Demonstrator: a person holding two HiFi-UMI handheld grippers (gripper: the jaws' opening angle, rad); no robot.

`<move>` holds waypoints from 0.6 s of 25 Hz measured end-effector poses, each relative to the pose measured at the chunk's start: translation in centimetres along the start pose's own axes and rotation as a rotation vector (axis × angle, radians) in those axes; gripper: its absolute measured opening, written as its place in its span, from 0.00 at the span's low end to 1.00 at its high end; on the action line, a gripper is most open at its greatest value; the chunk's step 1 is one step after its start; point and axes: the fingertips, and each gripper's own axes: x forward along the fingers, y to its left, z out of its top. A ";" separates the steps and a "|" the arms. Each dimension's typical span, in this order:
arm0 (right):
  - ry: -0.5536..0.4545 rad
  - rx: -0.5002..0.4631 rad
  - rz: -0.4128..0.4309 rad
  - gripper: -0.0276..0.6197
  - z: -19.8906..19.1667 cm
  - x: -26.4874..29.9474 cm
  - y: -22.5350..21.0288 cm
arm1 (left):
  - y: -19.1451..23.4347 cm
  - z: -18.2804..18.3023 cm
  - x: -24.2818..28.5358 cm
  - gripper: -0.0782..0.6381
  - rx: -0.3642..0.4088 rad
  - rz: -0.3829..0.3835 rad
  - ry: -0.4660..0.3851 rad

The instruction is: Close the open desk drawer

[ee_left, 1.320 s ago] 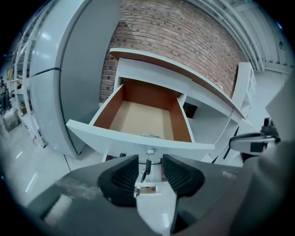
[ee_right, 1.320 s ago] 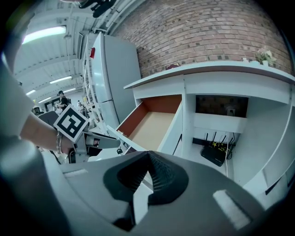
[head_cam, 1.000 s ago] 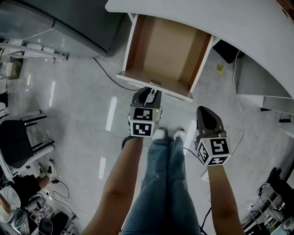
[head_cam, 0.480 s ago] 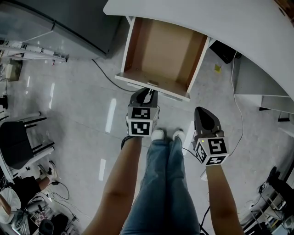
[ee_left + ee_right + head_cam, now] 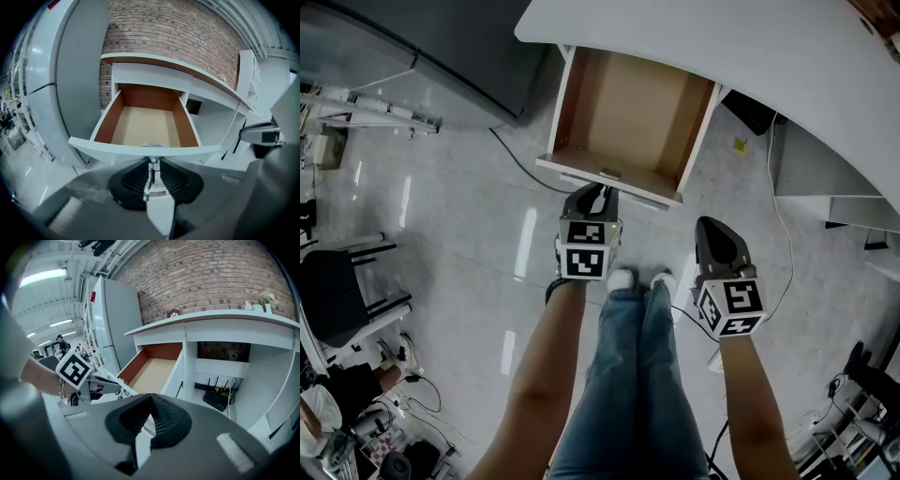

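The desk drawer stands pulled well out from under the white desk and is empty. At the middle of the drawer's front, the left gripper has just been closing its jaws. They pinch a small metal pull, probably to steer the drawer as it is pushed in. Beyond the drawer's right front corner, clear of it, the right gripper hangs idle, jaws pressed together on nothing.
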 end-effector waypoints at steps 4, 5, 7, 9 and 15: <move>0.005 -0.004 -0.001 0.04 0.1 -0.1 -0.4 | -0.2 1.0 -0.3 0.22 0.008 -0.008 -0.031; 0.005 -0.002 -0.003 0.04 0.2 -0.1 -0.5 | -0.2 1.2 -0.4 0.22 0.008 -0.009 -0.033; 0.004 0.002 -0.006 0.04 0.3 0.0 -0.7 | -0.3 1.2 -0.4 0.22 0.007 -0.009 -0.033; 0.002 0.004 -0.006 0.04 0.5 0.1 -0.7 | -0.3 1.3 -0.5 0.22 0.007 -0.007 -0.038; 0.003 0.005 0.000 0.04 1.1 0.8 -0.9 | -0.4 2.8 -1.0 0.22 0.023 -0.011 -0.096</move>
